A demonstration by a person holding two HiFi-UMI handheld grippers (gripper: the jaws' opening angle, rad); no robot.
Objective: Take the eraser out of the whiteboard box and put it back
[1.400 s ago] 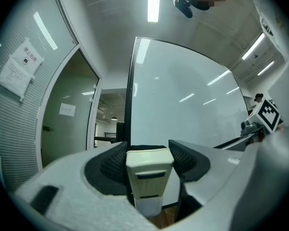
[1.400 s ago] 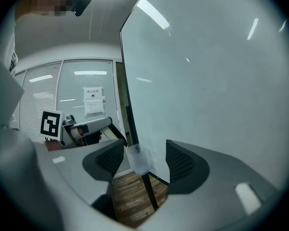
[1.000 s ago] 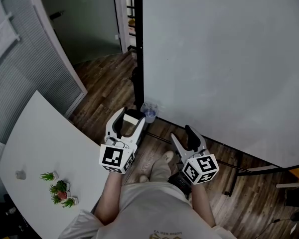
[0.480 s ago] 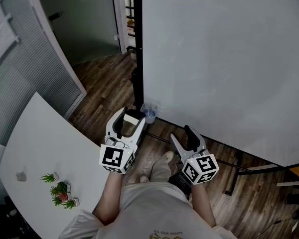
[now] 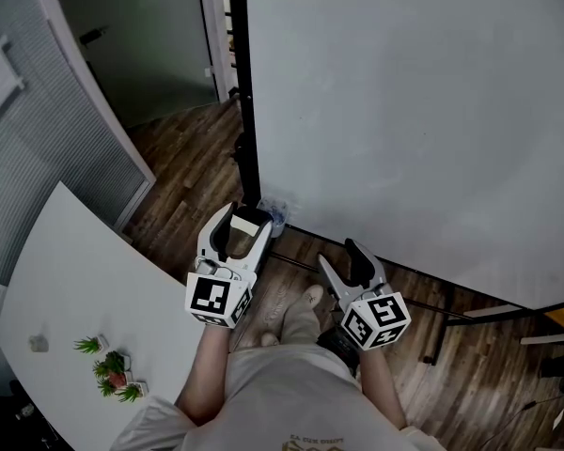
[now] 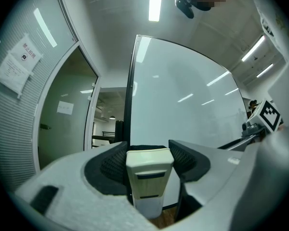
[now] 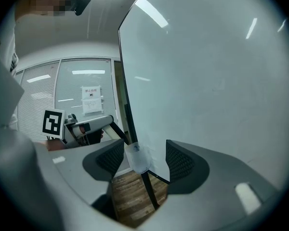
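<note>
Jaws | left gripper (image 5: 247,220): on eraser (image 6: 149,173), held level | right gripper (image 5: 339,255): apart

Left gripper (image 5: 247,221) and right gripper (image 5: 339,255) in pale grey plastic, black ribbed pads (image 6: 114,163), white cube (image 5: 216,299) with black square markers behind each, thin cable (image 5: 213,271) at left cube's 12 o'clock, pale short-sleeved top (image 5: 291,397) at 6 o'clock, beige trousers (image 5: 296,325), light shoe (image 5: 316,295).

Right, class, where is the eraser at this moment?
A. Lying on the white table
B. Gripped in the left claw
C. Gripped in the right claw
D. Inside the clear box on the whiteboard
B: the left gripper view shows the cream eraser pressed between the pads of the left claw; the right claw stands open and empty.
</note>
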